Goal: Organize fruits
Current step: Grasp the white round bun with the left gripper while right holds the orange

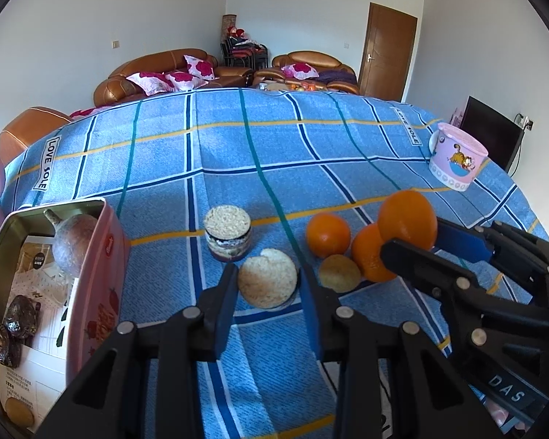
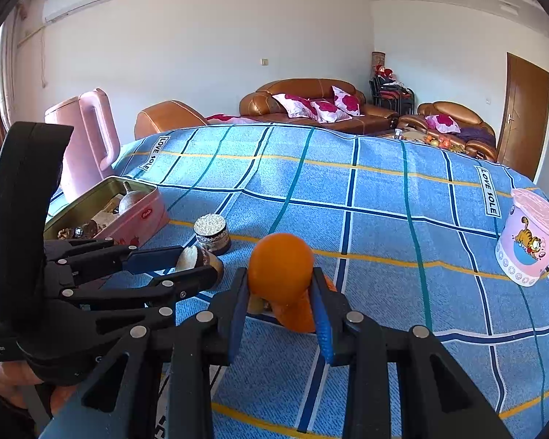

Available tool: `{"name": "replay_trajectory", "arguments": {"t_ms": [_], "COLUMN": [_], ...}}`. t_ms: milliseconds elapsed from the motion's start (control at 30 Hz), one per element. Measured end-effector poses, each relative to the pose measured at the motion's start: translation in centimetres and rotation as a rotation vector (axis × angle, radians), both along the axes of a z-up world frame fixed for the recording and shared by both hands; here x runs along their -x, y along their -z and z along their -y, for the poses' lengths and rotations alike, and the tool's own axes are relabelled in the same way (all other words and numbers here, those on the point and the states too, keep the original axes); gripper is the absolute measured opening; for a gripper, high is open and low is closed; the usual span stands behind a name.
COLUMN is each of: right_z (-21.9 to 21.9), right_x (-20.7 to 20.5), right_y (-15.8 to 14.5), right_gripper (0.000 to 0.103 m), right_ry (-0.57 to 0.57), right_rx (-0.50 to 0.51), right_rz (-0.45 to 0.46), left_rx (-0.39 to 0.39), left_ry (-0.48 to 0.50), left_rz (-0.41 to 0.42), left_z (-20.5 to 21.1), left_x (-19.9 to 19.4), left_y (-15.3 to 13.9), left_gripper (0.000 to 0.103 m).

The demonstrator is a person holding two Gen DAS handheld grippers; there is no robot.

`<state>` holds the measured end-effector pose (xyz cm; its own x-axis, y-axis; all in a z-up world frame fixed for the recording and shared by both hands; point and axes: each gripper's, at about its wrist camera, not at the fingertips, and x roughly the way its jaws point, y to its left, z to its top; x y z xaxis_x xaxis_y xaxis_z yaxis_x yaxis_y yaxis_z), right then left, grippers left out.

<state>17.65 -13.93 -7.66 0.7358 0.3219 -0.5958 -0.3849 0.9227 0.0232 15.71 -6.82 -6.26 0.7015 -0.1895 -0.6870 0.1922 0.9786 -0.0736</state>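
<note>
My left gripper is shut on a round rice-cake snack, held just above the blue checked cloth; it also shows in the right wrist view. My right gripper is shut on an orange and holds it above the cloth; it shows in the left wrist view with that orange. Two more oranges and a small tan fruit lie on the cloth. A second rice-cake snack stands behind.
An open pink tin at the left holds a round brown fruit and dark wrapped pieces. A pink cartoon tub stands at the far right. A pink jug stands behind the tin.
</note>
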Motion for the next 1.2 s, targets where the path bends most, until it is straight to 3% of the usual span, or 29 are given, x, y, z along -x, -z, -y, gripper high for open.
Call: {"name": "replay_trajectory", "arguments": {"t_ms": [533,1200], "right_z": [-0.4,0.0], "right_x": [1.0,2.1], "right_y": [-0.5,-0.8], "right_gripper": [0.035,0.035], "right_ry": [-0.015,-0.019], "right_rx": [0.020,-0.001], "right_rz": [0.052,0.105], "left_rx": [-0.011,-0.001], "left_ry": [-0.007,-0.032], "left_rz": [0.093,0.150], "left_z": [-0.1,-0.5], "left_x": [1.3,2.2], "left_y": [-1.0,-1.7], "left_gripper": [0.035,0.035]}}
